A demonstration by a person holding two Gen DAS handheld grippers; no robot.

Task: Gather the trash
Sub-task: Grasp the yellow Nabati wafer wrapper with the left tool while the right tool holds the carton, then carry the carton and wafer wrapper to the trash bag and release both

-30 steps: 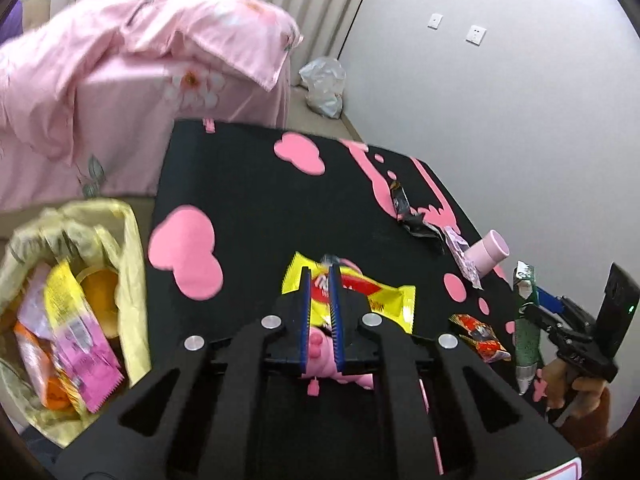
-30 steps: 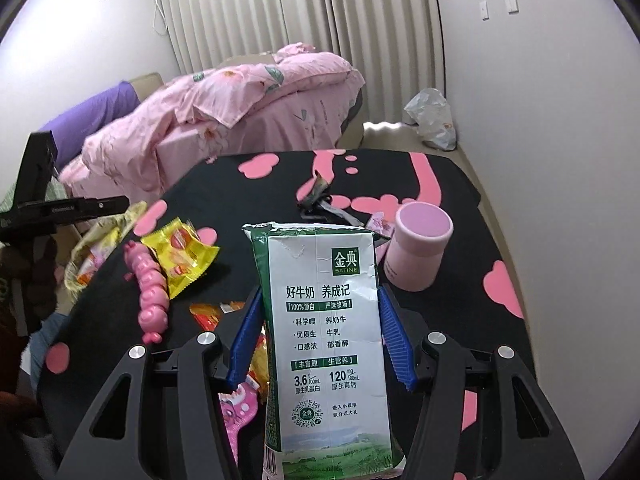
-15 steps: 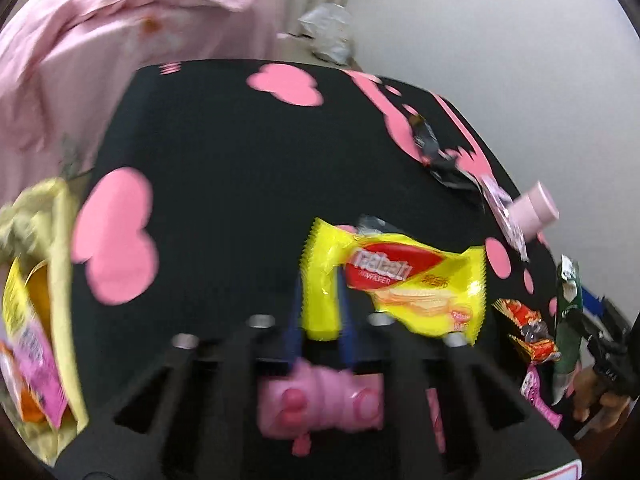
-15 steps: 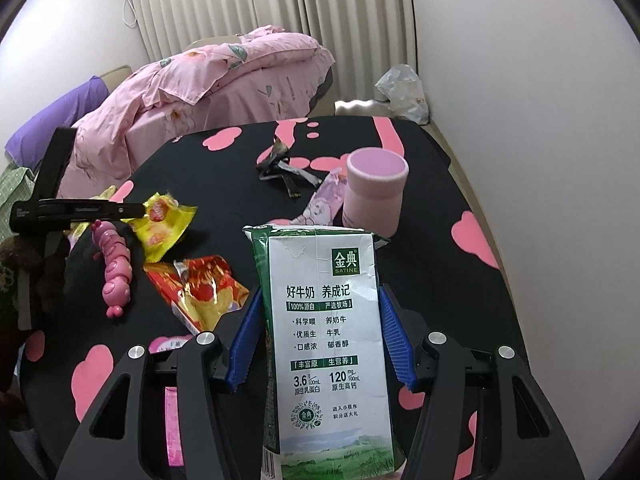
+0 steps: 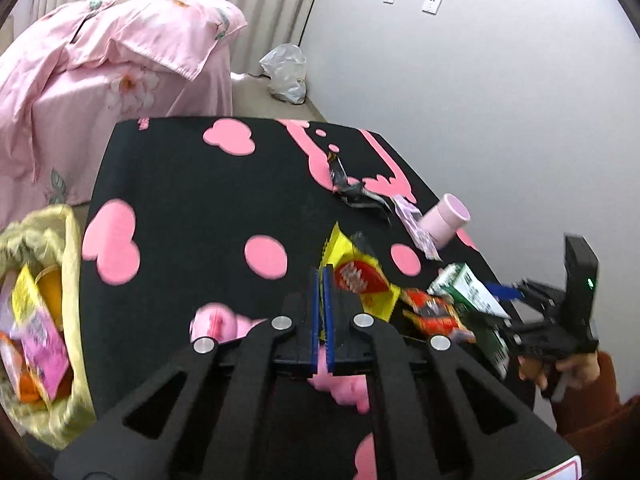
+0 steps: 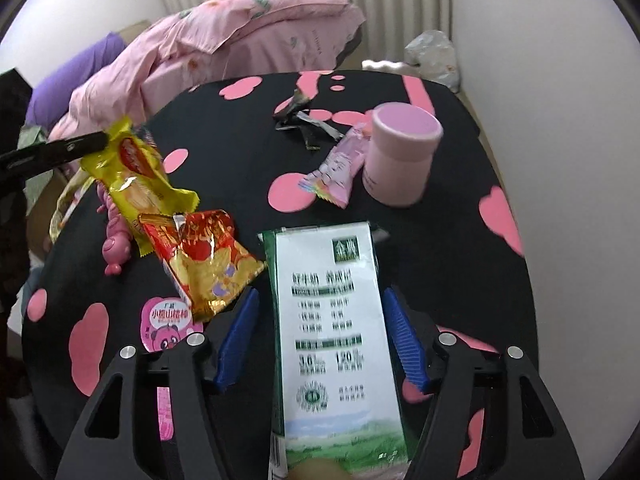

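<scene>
Pinching the yellow wafer wrapper (image 6: pixel 132 172) in my left tongs (image 5: pixel 322 280), right tongs (image 6: pixel 324 336) just spreading off the milk carton (image 6: pixel 336 344), yellow bin bag (image 5: pixel 72 240) part-filled, several wrappers left on the worktop (image 5: pixel 192 184).

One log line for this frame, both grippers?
left gripper: shut on yellow plastic snack wrapper | right gripper: jaws just opening, green-and-white milk carton ungripped between them

On the tabletop (image 6: pixel 440 240), a milk carton (image 6: pixel 336 320) was laid nearest the right wrist camera, with a snack packet (image 6: pixel 208 264) to its left. A cup (image 6: pixel 400 156) was stood behind the carton, a sachet (image 6: pixel 340 168) leaned against its left side. A trash bag (image 5: pixel 60 320) was hung off the tabletop's left edge.
</scene>
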